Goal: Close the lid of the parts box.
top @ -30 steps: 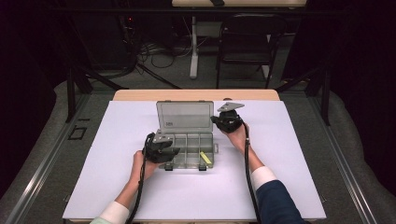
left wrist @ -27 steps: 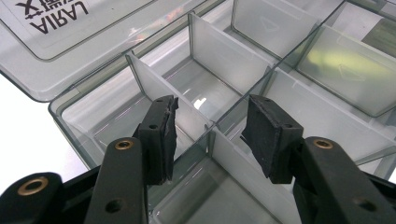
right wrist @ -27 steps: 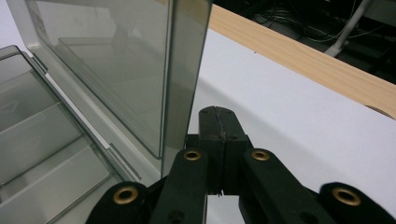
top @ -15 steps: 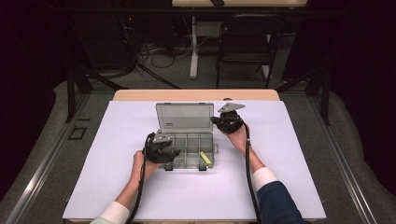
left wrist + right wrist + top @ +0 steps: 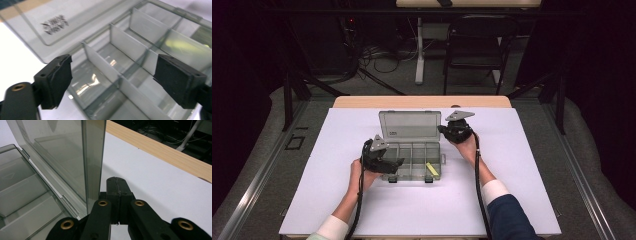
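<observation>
Left gripper (image 5: 112, 82): pads (image 5: 56, 80) spread wide, having just been opening; nothing pinched. Between and beyond the pads lie the box's (image 5: 412, 157) clear compartments and dividers (image 5: 125, 50); the pads hover above them without contact. In the high view the left gripper (image 5: 396, 163) sits at the box's near-left corner, tilted down and toward the tray. The left hand (image 5: 362, 172) grips it from behind, forearm entering from the lower edge, cable trailing along the arm.

Right gripper (image 5: 117, 192): pads pressed together, nothing between them. The closed tips stand just beside the edge of the raised lid (image 5: 93, 157), at its outer side; contact with the lid cannot be told. In the high view the right gripper (image 5: 443, 129) is at the lid's right edge, grey plate on top, right hand (image 5: 464, 145) below it, dark sleeve (image 5: 507, 215) at the lower edge.

Box: clear grey plastic, open, at the middle of the white table (image 5: 522, 165); lid (image 5: 409, 125) upright at the far side, with a small printed label (image 5: 55, 23). A yellow item (image 5: 432, 168) lies in a near-right compartment.
</observation>
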`<action>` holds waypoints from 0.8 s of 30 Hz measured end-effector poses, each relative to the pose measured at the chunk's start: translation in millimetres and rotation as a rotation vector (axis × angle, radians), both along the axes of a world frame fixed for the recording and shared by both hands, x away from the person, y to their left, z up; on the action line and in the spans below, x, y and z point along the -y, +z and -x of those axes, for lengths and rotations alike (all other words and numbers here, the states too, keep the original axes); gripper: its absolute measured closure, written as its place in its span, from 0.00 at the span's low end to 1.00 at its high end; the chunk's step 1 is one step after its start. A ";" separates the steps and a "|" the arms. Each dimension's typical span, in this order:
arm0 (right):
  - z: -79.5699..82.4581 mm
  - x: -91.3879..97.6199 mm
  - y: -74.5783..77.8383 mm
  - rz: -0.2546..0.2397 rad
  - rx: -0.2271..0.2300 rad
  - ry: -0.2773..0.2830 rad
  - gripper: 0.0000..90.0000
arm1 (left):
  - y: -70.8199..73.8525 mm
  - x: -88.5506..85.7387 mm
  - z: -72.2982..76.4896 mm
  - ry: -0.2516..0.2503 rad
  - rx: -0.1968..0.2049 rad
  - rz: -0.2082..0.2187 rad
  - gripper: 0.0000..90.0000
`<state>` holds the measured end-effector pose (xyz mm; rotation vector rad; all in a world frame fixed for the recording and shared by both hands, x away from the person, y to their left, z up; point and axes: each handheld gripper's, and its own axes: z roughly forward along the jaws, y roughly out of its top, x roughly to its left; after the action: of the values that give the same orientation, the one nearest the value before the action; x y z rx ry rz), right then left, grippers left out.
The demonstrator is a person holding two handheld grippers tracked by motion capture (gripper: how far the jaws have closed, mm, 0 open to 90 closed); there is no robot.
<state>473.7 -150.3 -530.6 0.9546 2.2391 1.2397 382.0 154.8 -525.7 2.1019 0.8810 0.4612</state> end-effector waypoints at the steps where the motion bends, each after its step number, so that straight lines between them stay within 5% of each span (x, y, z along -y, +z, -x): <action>1: 0.2 0.0 -0.2 0.000 0.000 0.002 1.00 | 1.4 -1.8 -0.7 0.011 0.008 0.002 0.13; 7: 0.6 -0.2 -0.5 0.006 0.004 0.005 1.00 | 9.0 -10.1 -11.3 0.064 0.022 0.026 0.03; 14: 1.6 -0.3 0.5 0.014 0.009 0.012 1.00 | 20.2 -16.0 -27.3 0.093 0.025 0.004 0.01; 24: 2.2 -0.4 1.0 0.020 0.013 0.015 1.00 | 38.2 -24.4 -51.7 0.113 0.048 0.029 0.32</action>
<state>471.6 -149.9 -529.6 0.9212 2.2484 1.2245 433.8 179.1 -487.5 2.0136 0.9763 0.5530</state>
